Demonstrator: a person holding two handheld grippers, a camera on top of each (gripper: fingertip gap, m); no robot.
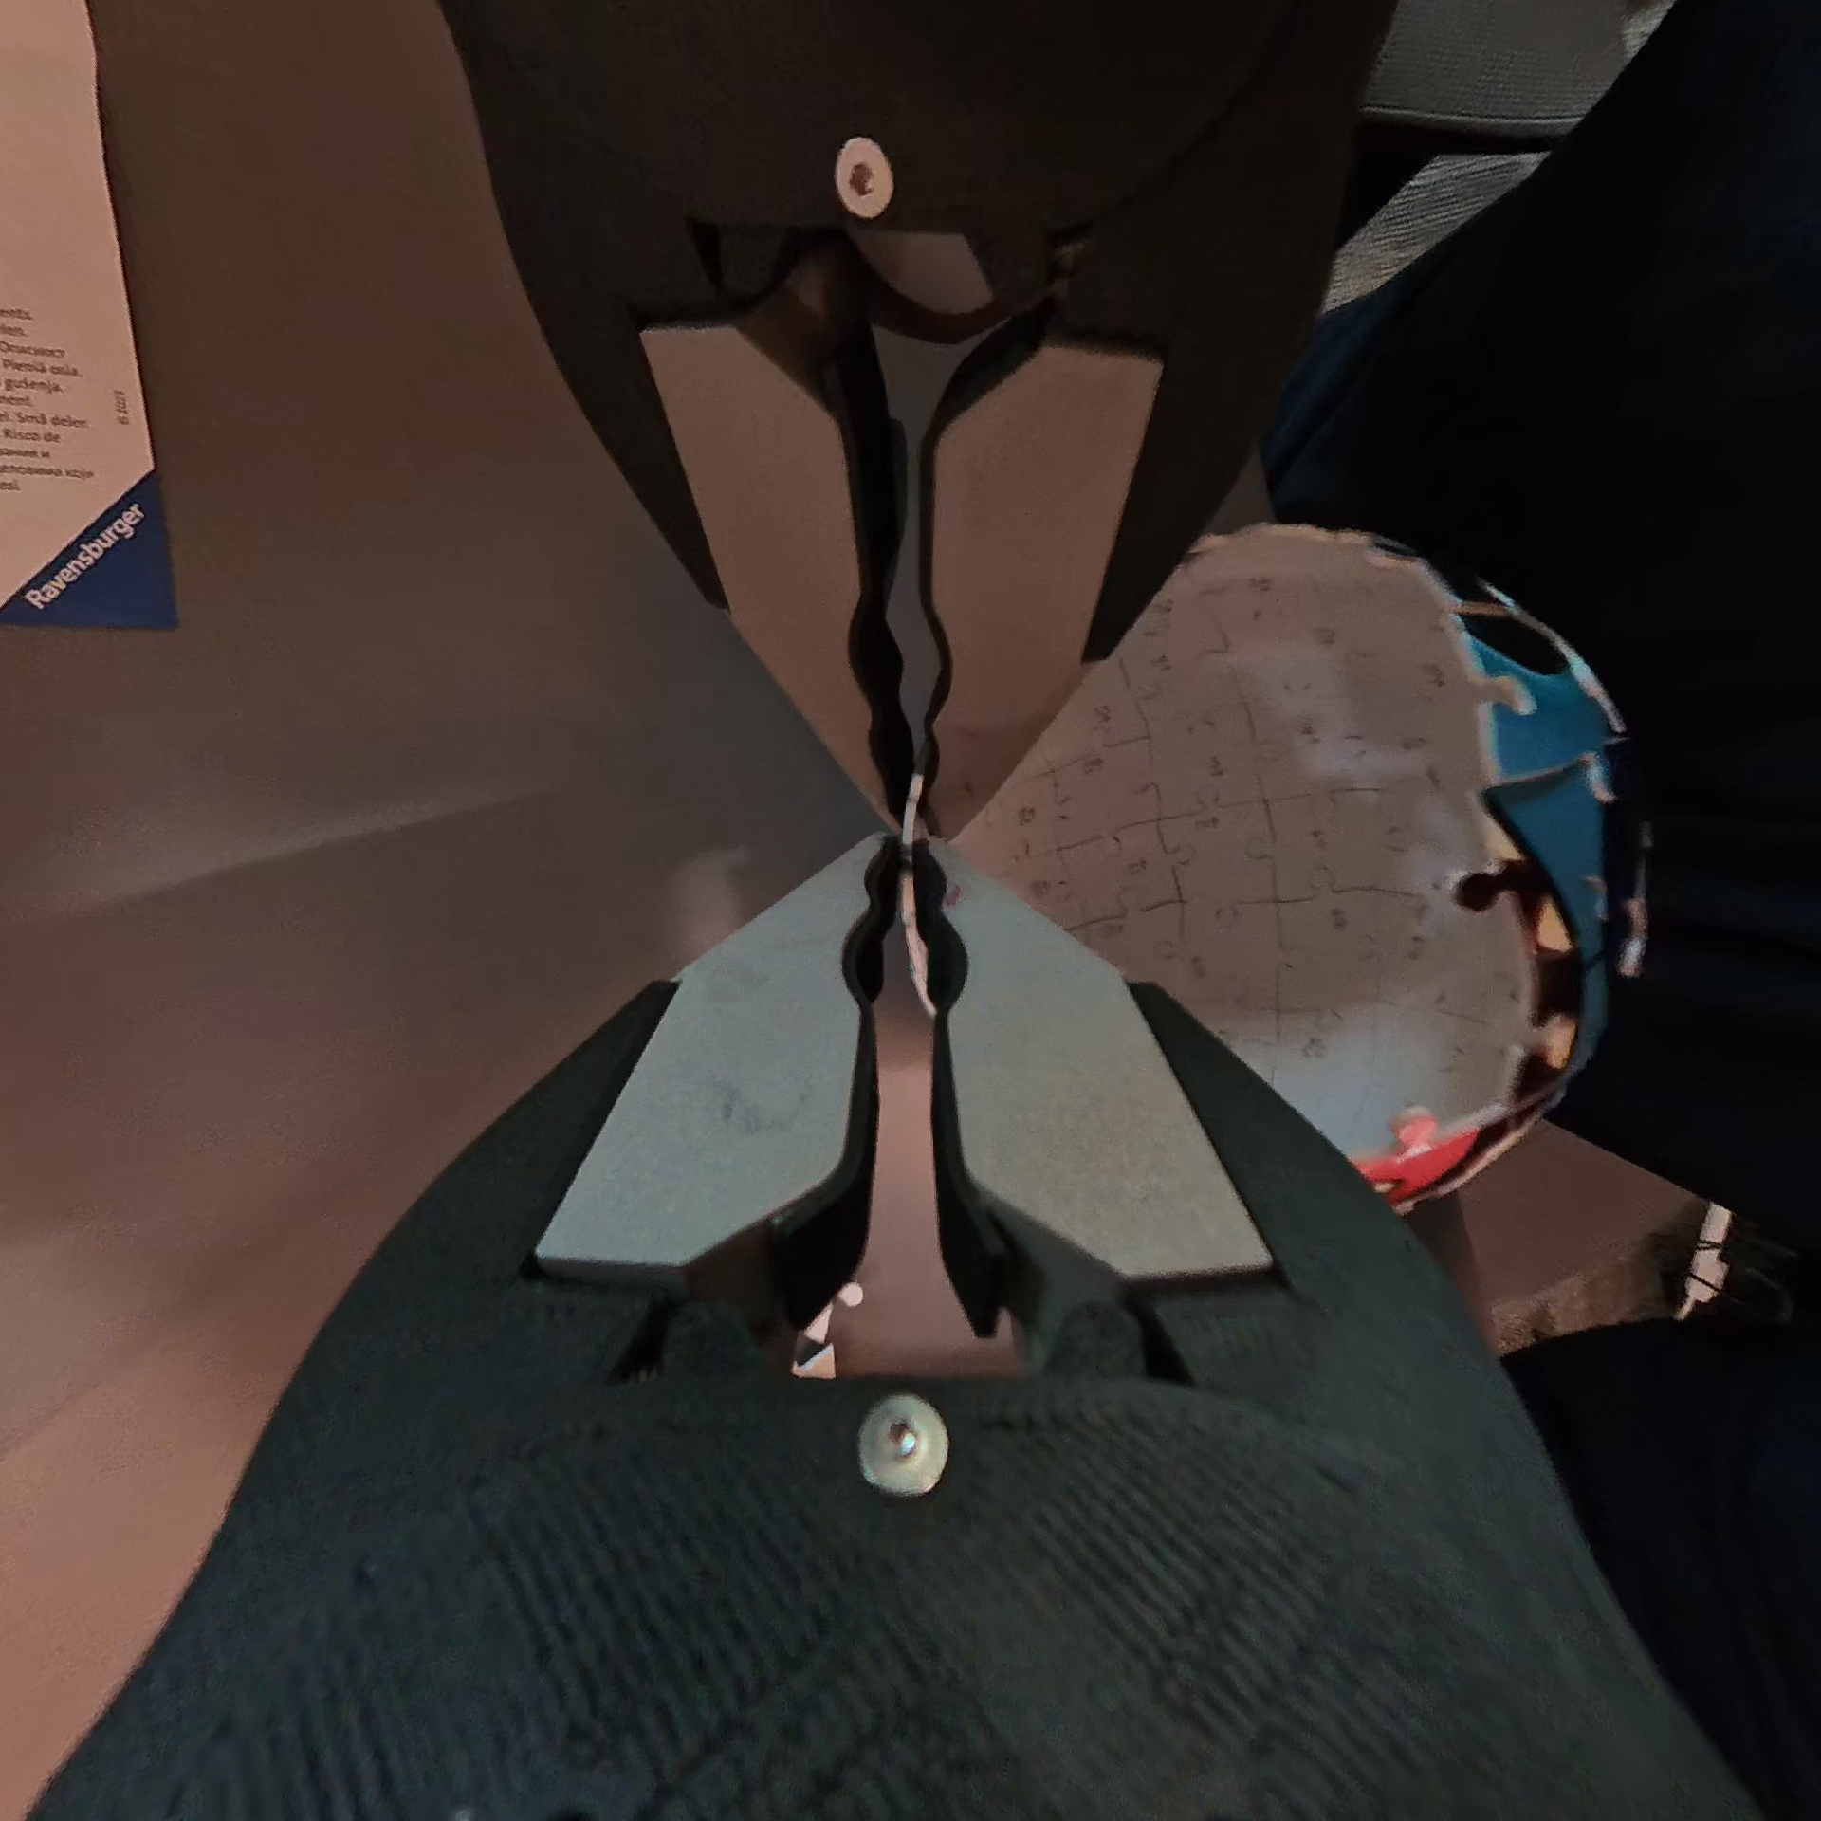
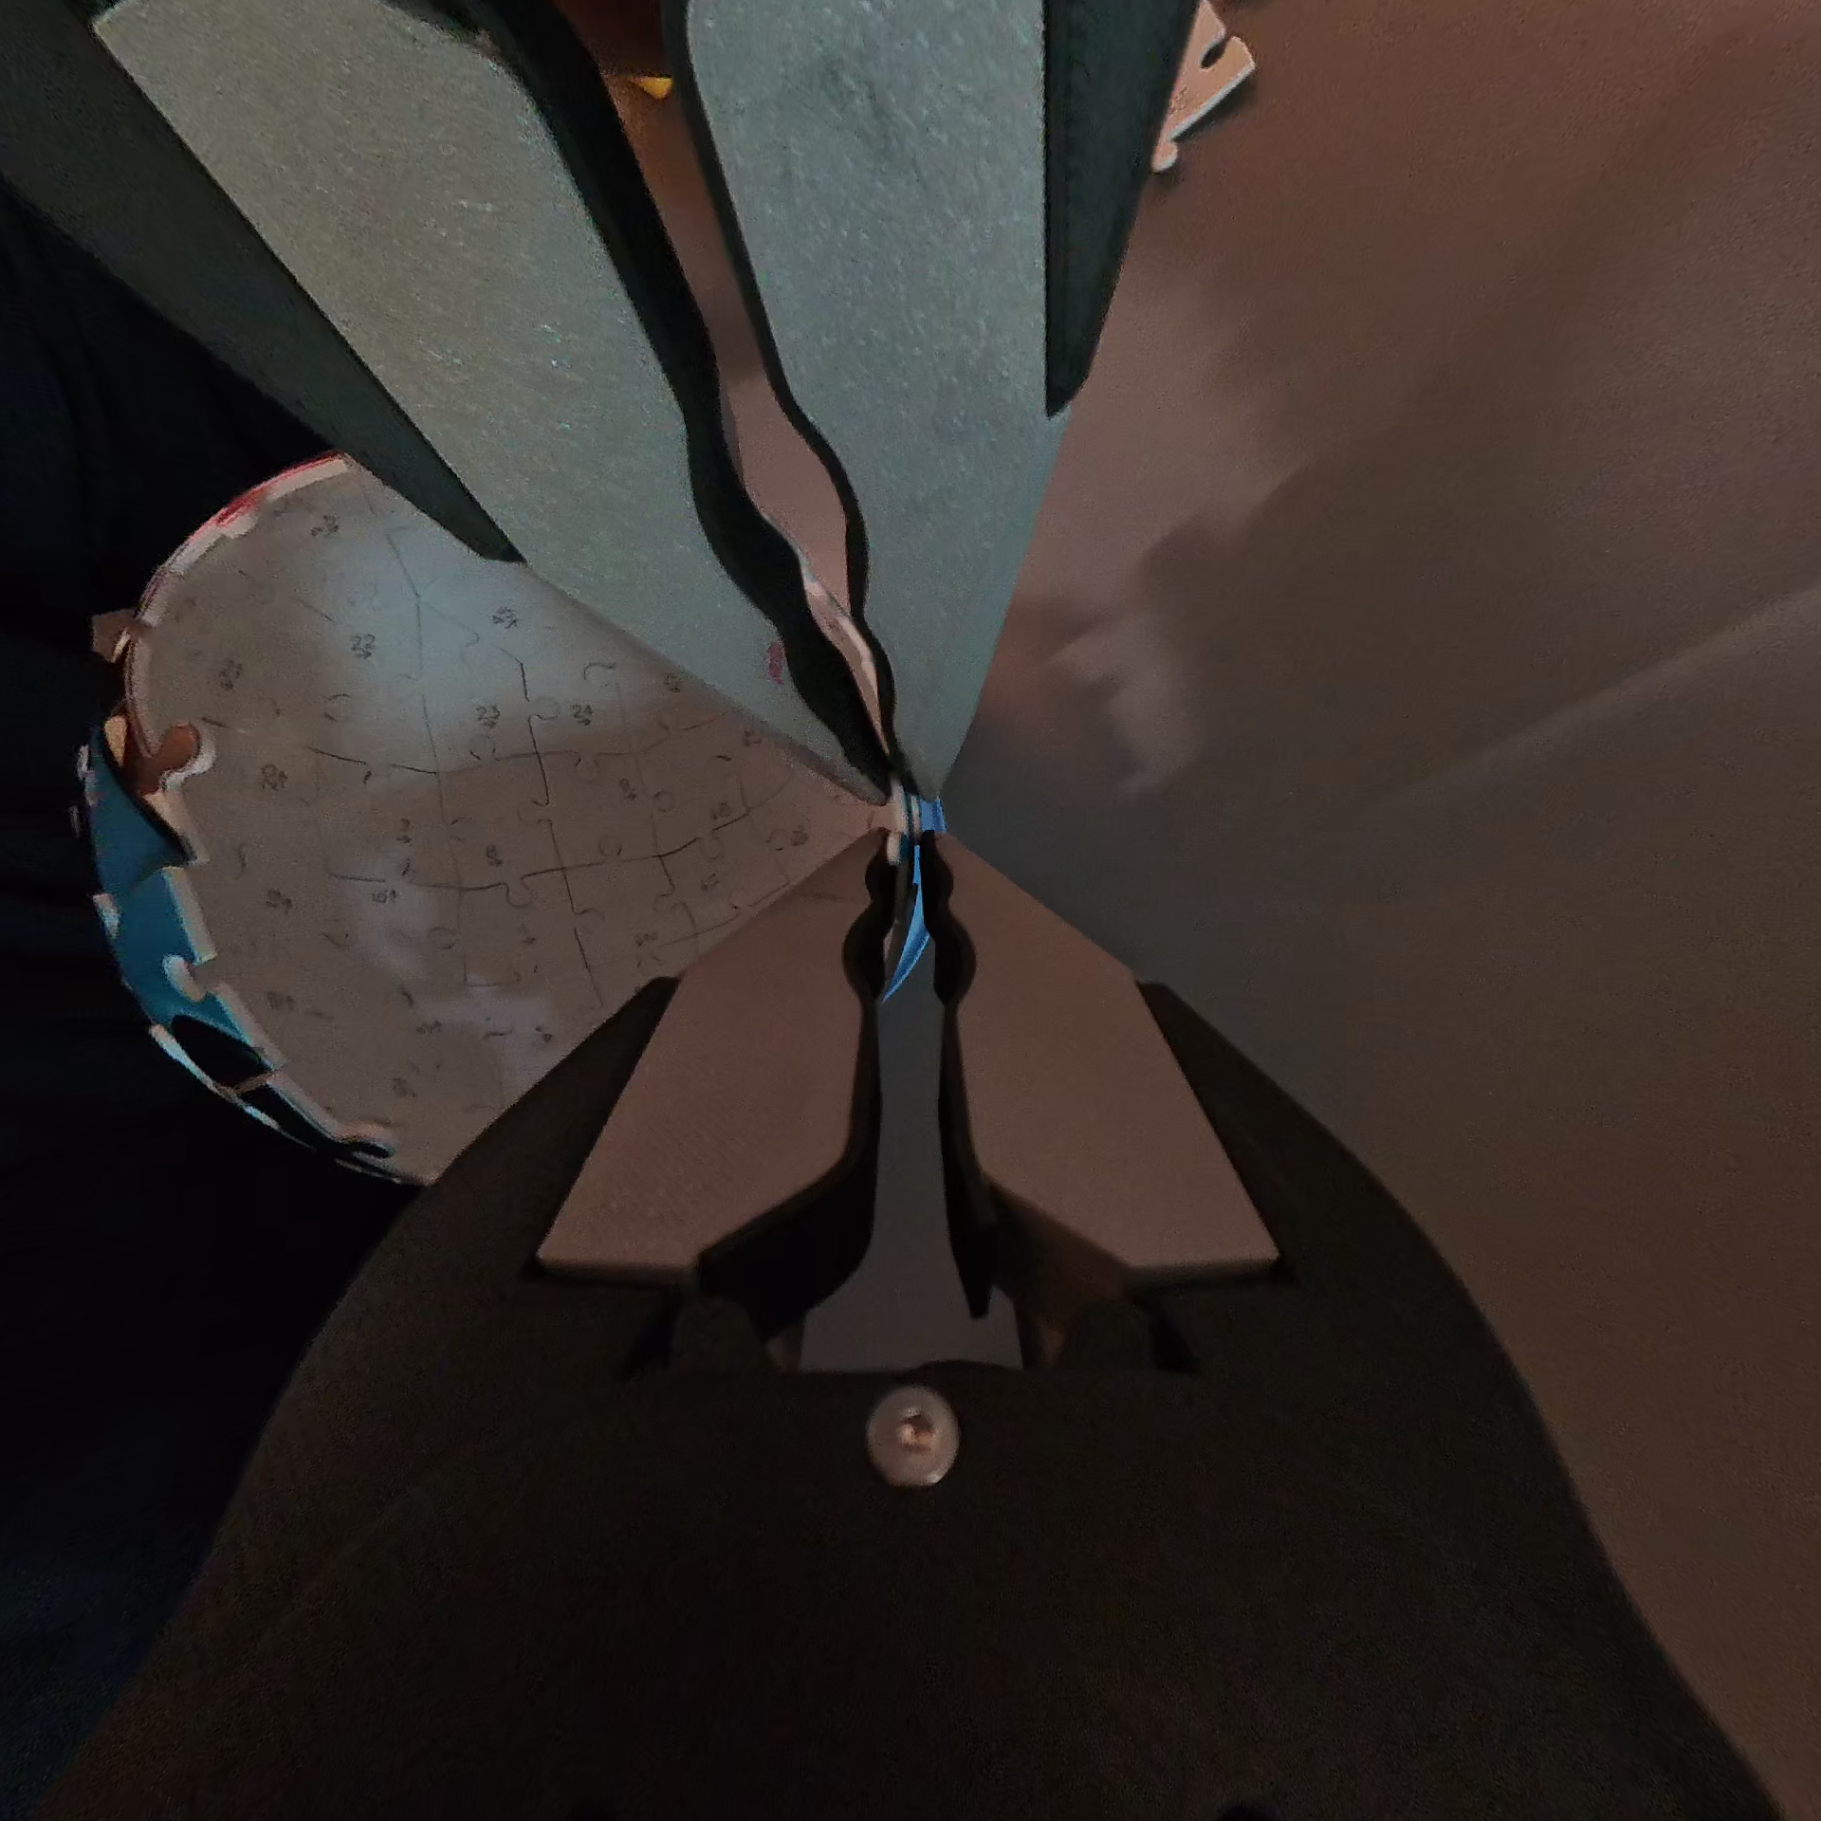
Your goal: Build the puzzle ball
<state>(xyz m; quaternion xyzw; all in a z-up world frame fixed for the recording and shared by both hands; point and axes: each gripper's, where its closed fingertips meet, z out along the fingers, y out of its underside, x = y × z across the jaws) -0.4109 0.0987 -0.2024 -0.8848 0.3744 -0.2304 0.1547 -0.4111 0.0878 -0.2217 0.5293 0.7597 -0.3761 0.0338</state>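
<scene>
The puzzle ball (image 1: 1281, 867), a half-built shell showing its pale inner side, lies on the bench (image 1: 345, 887) just beside both sets of jaws. Left gripper (image 1: 911, 867) and right gripper (image 2: 911, 838) meet tip to tip, each pinching a thin puzzle piece (image 2: 911, 926) edge-on.

A white printed sheet (image 1: 69, 325) with a blue corner lies on the desk at about ten o'clock in the left wrist view; it bears lines of small print and a white brand name on the blue corner. The pale inner face of the half-built puzzle ball (image 1: 1271, 838), at three o'clock in that view and at nine o'clock in the right wrist view (image 2: 443, 838), carries small printed numbers, one on each piece, mostly too blurred to make out
</scene>
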